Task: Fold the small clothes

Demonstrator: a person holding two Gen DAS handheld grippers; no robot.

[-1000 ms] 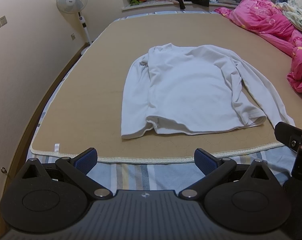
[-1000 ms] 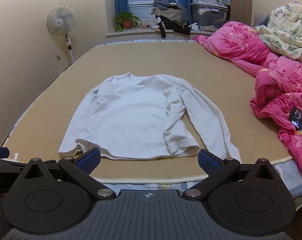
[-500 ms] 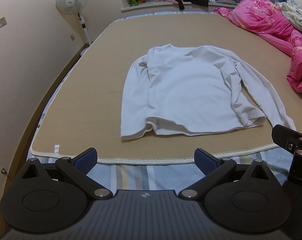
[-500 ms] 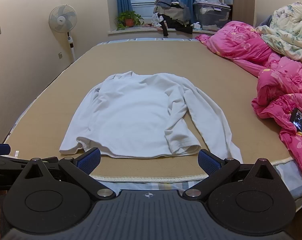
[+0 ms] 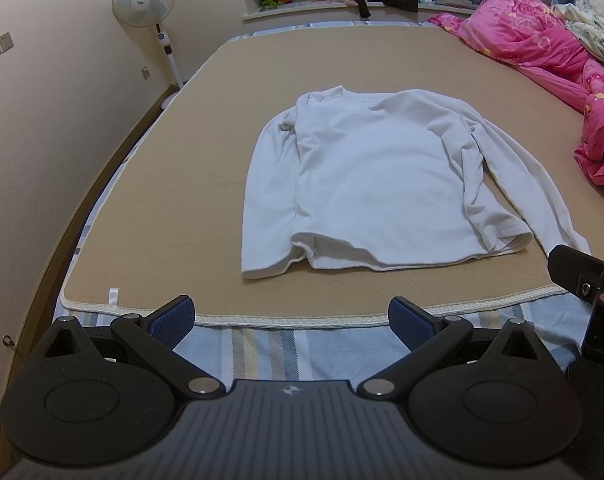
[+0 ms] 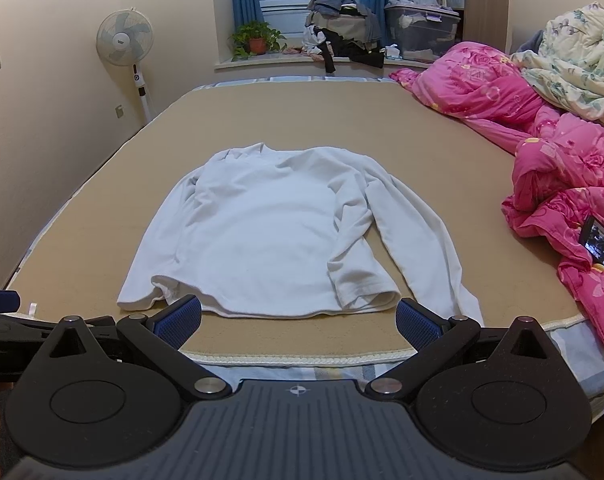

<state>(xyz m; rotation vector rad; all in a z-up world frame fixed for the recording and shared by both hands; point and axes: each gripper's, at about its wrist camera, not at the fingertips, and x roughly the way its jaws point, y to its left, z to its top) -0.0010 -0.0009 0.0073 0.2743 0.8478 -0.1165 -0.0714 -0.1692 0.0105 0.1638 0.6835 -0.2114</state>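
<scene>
A bedroom: I am looking across a bed covered by a tan mat (image 5: 205, 184) with a pale braided edge, striped sheet showing at the near end. In the middle of that mat lies the white long-sleeved shirt (image 5: 378, 184), spread flat with its collar toward the window and its hem toward me. One sleeve runs straight down along the body on the fan side; the other is splayed outward toward the pink quilt (image 6: 562, 184), its cuff near the mat's edge. My left gripper (image 5: 291, 318) hangs over the striped sheet with its blue pads wide apart and nothing between them. My right gripper (image 6: 299, 320) is likewise spread wide and empty, just short of the hem. A phone (image 6: 602, 246) leans in the quilt's folds. A standing fan (image 6: 125, 44) is by the wall, a potted plant (image 6: 255, 38) on the windowsill.
</scene>
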